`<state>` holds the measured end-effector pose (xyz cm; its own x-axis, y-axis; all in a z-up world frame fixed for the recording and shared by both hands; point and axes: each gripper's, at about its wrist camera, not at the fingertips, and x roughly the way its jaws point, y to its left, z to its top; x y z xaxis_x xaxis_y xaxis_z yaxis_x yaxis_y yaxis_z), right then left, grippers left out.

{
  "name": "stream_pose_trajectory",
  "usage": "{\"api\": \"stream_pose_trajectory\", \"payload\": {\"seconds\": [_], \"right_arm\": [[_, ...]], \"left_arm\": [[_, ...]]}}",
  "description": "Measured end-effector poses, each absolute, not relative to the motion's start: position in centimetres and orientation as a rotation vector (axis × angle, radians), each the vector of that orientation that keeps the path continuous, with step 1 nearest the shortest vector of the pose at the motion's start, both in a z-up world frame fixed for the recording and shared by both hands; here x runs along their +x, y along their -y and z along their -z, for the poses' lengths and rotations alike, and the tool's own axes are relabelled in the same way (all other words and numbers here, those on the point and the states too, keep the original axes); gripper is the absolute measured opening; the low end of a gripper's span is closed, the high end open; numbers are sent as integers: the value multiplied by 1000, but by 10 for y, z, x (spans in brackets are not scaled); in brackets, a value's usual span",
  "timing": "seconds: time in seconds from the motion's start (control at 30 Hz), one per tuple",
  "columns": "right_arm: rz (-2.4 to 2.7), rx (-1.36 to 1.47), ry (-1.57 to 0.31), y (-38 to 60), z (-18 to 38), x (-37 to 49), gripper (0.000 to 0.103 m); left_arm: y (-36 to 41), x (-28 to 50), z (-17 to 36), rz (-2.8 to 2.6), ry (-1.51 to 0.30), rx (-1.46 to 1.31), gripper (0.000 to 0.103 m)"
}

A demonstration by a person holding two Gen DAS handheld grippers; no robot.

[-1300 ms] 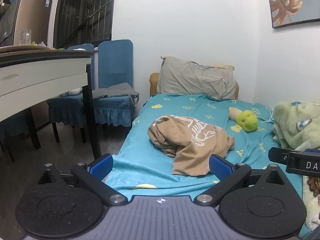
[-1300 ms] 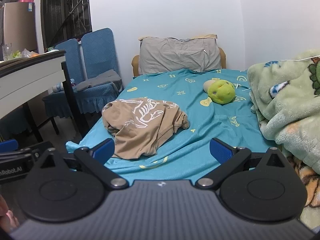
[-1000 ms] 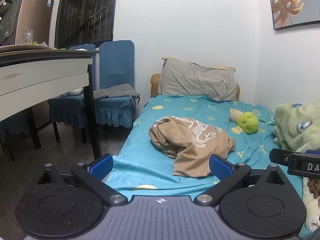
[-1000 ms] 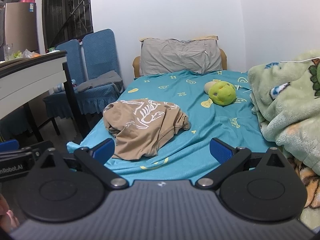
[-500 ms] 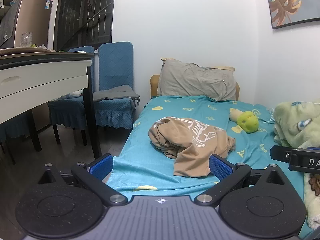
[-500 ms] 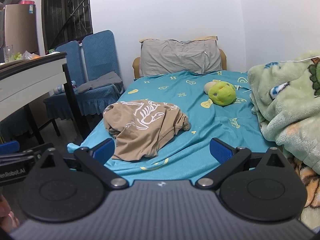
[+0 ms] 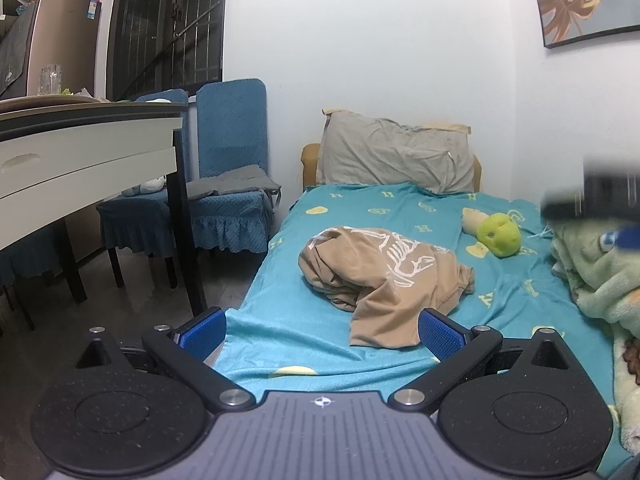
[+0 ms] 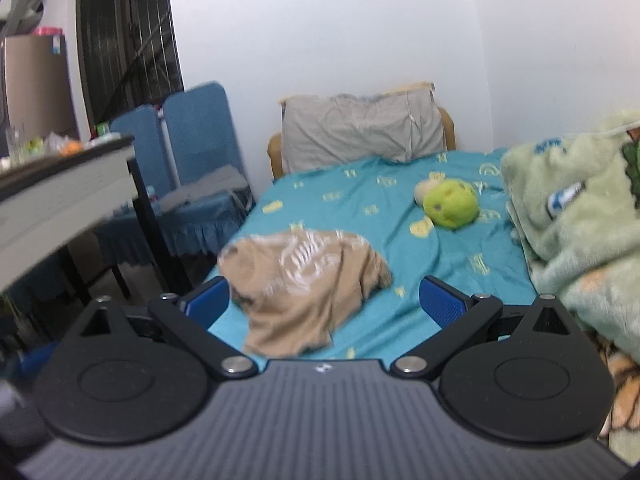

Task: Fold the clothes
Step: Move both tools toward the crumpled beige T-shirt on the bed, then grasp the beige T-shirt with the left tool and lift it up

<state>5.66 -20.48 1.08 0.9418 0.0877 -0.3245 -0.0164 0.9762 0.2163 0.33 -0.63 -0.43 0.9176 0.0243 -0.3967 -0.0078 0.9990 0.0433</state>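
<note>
Tan garment: shirt [image 7: 384, 276] lies crumpled, unfolded, on the teal bed [image 7: 288, 320], nearer its left edge and foot.
Left gripper [image 7: 322, 330]: jaws spread wide, empty, short of the cloth.
Right gripper [image 8: 324, 300]: jaws wide apart, empty; its view is blurred, so clearance to the shirt is uncertain.
Step in hand: approach; no fold begun.
Next move: likely reach in, pinch two edges and spread the shirt flat.
Nearby: green plush toy [image 7: 500, 236] and blanket [image 8: 580, 216], apart from the shirt.
</note>
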Motion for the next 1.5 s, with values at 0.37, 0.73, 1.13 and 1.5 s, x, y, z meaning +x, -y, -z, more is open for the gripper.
{"api": "stream_pose_trajectory", "payload": {"seconds": [0.37, 0.73, 1.13, 1.5], "right_arm": [[-33, 276, -272, 249, -37, 102, 103], [46, 408, -375, 296, 34, 142, 98], [49, 467, -473, 312, 82, 203, 97], [50, 485, -471, 314, 98, 211, 97]], "left_arm": [[32, 60, 20, 99, -434, 281, 103], [121, 153, 120, 403, -434, 829, 89], [144, 216, 181, 565, -301, 1112, 48], [83, 206, 75, 434, -307, 429, 9]]}}
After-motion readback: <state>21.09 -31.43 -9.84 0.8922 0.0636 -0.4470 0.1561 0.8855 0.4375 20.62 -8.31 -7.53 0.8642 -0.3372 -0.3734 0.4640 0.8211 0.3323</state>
